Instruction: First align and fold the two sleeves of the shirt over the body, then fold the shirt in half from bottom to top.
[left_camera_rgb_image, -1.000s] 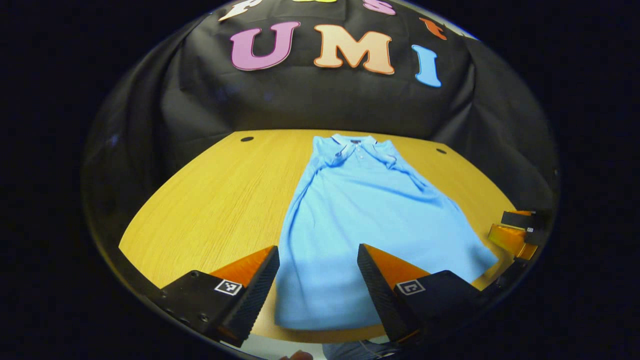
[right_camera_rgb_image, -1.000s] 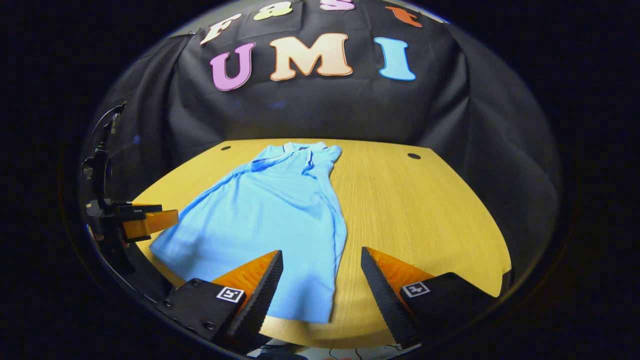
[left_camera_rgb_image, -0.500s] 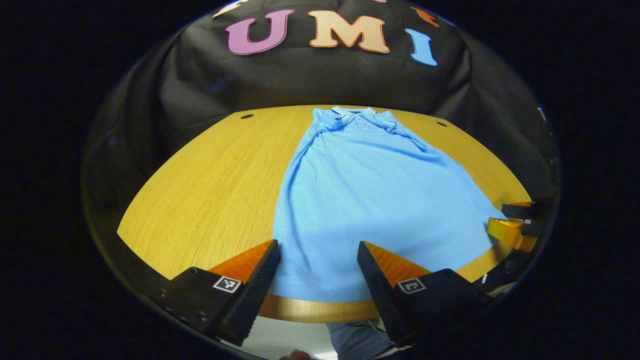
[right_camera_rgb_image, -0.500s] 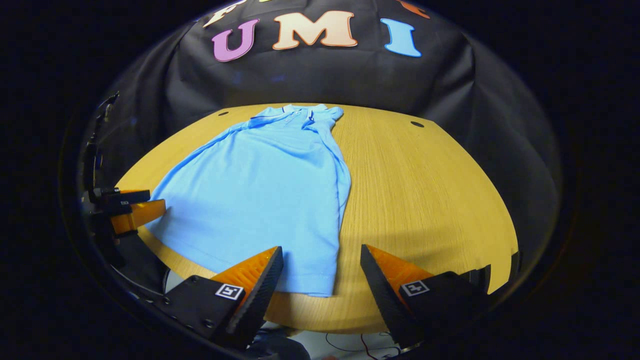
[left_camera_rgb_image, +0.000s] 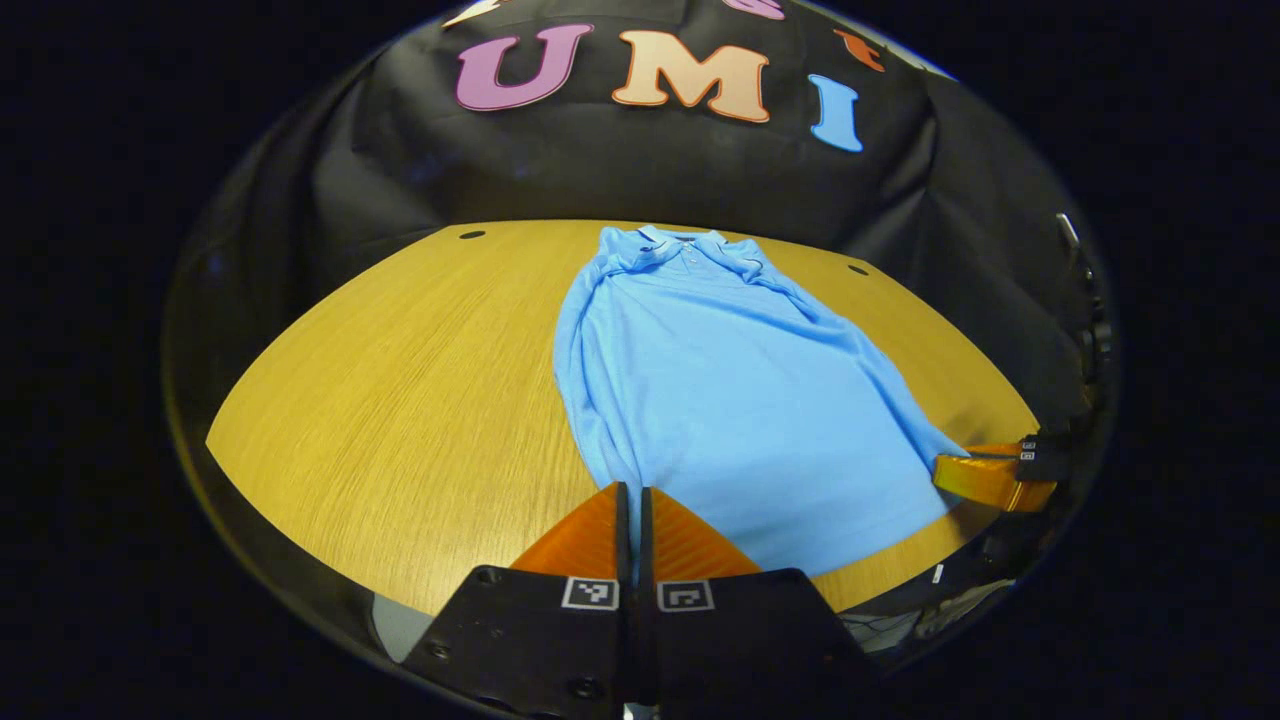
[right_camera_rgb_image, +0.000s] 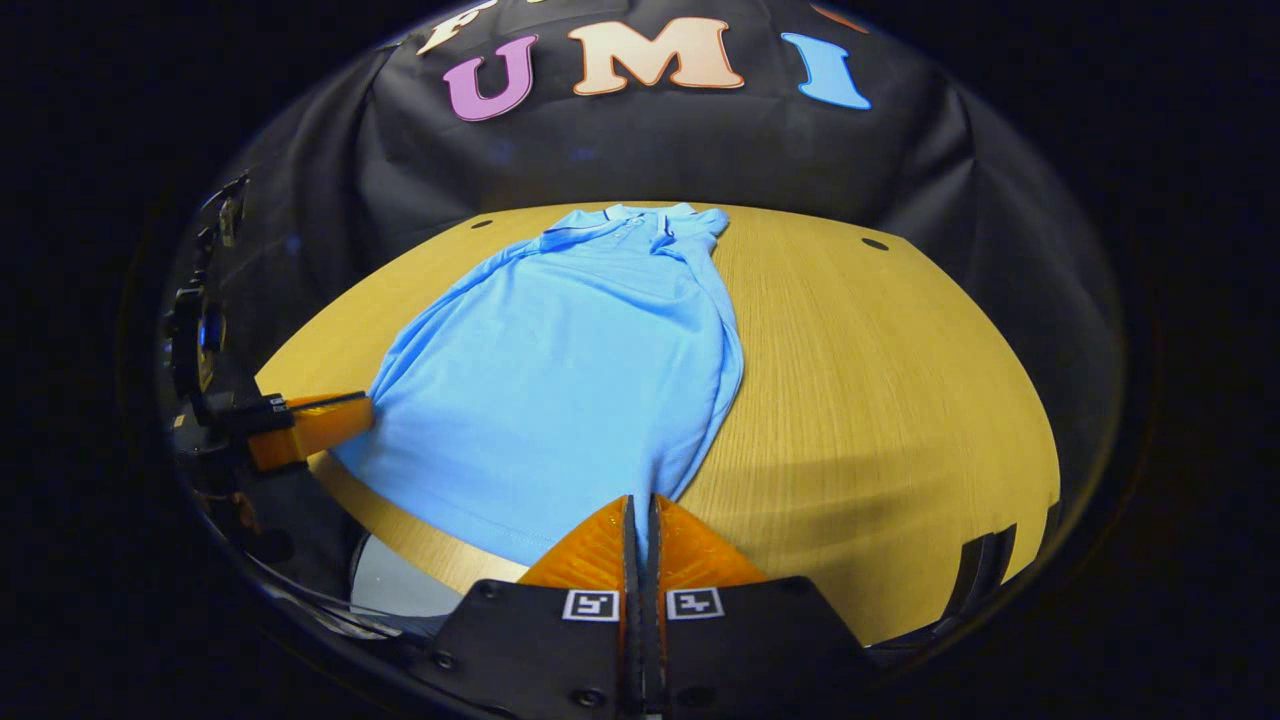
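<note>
A light blue polo shirt (left_camera_rgb_image: 730, 390) lies flat on the wooden desk (left_camera_rgb_image: 400, 400), collar toward the far wall (sleeves tucked over the body). My left gripper (left_camera_rgb_image: 630, 510) and right gripper (right_camera_rgb_image: 640, 520) each pinch a bottom hem corner, fingers closed on the cloth.

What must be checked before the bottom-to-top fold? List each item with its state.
1. Both sleeves laid over the shirt body: ok, the outline is narrow with no sleeve sticking out.
2. Left gripper jaws shut on a hem corner: ok.
3. Right gripper jaws shut on the other hem corner: ok.
4. Both fabric layers caught in each grip: cannot tell.
5. Collar flat at the far end of the table: ok.
</note>
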